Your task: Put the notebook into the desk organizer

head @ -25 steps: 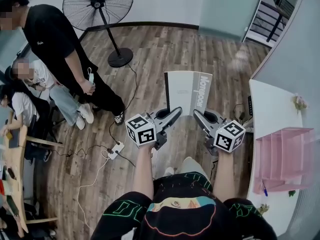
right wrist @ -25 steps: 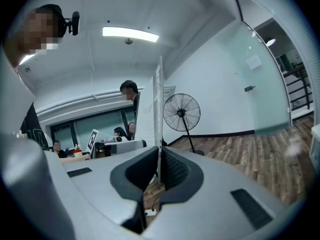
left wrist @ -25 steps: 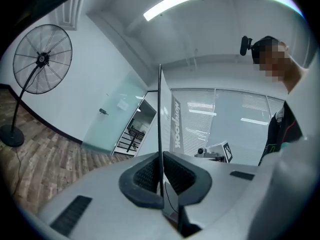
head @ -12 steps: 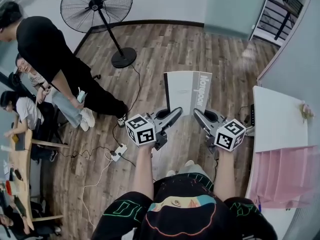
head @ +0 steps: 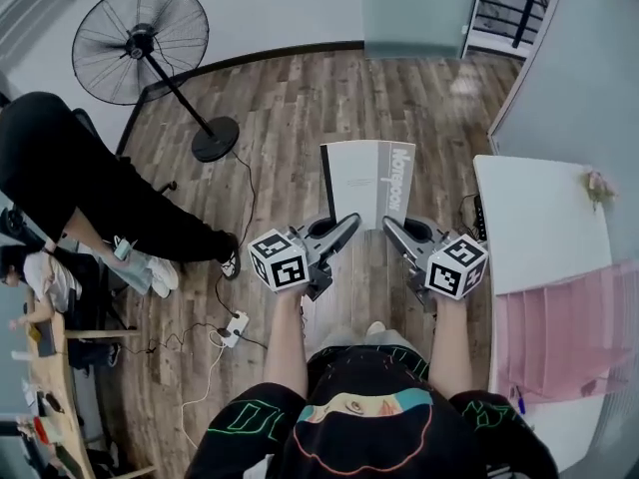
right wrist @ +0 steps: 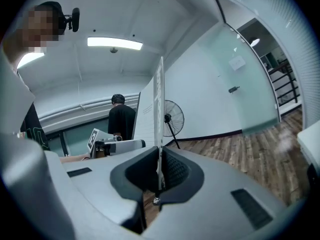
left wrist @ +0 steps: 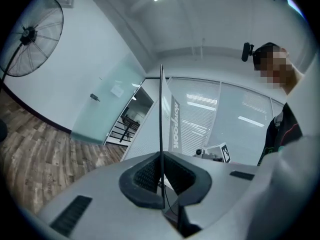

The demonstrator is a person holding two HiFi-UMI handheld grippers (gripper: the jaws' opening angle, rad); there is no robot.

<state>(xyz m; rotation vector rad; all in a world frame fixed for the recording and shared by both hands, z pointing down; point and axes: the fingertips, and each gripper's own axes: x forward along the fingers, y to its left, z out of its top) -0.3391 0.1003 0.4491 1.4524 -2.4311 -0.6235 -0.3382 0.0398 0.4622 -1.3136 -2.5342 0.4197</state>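
Since a second ago the whole carry has swung round. The black pedestal fan (head: pixel 140 43) and the person in black clothes (head: pixel 90 188) have slid off toward the left of the head view. The white table (head: pixel 529 218) on the right now sits closer to the 2 tools.

The thin grey-and-white notebook (head: pixel 371 183) is up in the air over the wood-plank floor (head: pixel 300 108), standing upright with its printed grey strip on the right side. It's just left of the table edge and not over the table.

The left tool (head: pixel 351 222) is clenched on the notebook's lower left part, and its own view shows the cover edge-on, pinched between the dark pads. The right tool (head: pixel 389 225) is clamped on the lower right part the same way, so it's a 2-tool grip with the notebook between them.

The pink slotted desk organizer (head: pixel 574 332) sits on the near half of the table, blurry in the head view, apart from the notebook. A white power strip (head: pixel 236 324) lies on the floor by the left arm.
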